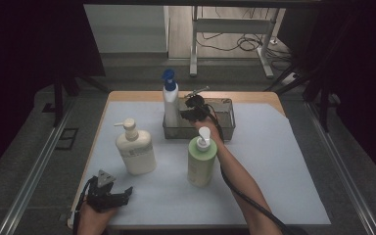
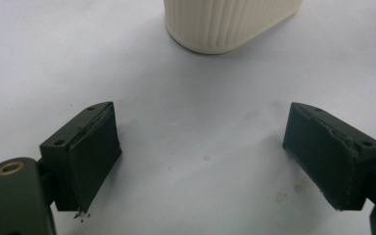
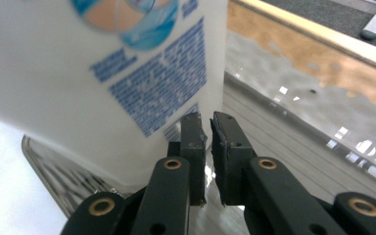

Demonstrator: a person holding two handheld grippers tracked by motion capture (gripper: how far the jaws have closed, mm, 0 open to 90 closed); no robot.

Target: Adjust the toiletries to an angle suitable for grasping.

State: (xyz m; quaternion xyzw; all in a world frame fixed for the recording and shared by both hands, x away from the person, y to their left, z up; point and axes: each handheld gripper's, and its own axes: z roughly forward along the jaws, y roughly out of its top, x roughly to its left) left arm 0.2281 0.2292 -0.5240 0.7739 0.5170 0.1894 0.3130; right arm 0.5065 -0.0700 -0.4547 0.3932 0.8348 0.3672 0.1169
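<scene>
The white bottle with the blue cap (image 1: pixel 170 100) stands upright at the left end of the clear tray (image 1: pixel 227 128) at the far side of the desk (image 1: pixel 284 166). The right gripper (image 1: pixel 192 109) is in the tray just beside it, its jaws nearly together with only a thin gap and nothing between them; in the right gripper view the bottle's printed label sits just left of the jaws. That bottle looks placed. Still outside the tray are the cream pump bottle (image 1: pixel 135 149) and the green pump bottle (image 1: pixel 201 157), probably next. The left gripper (image 1: pixel 108 192) rests near the desk's front edge, jaws spread wide and empty.
</scene>
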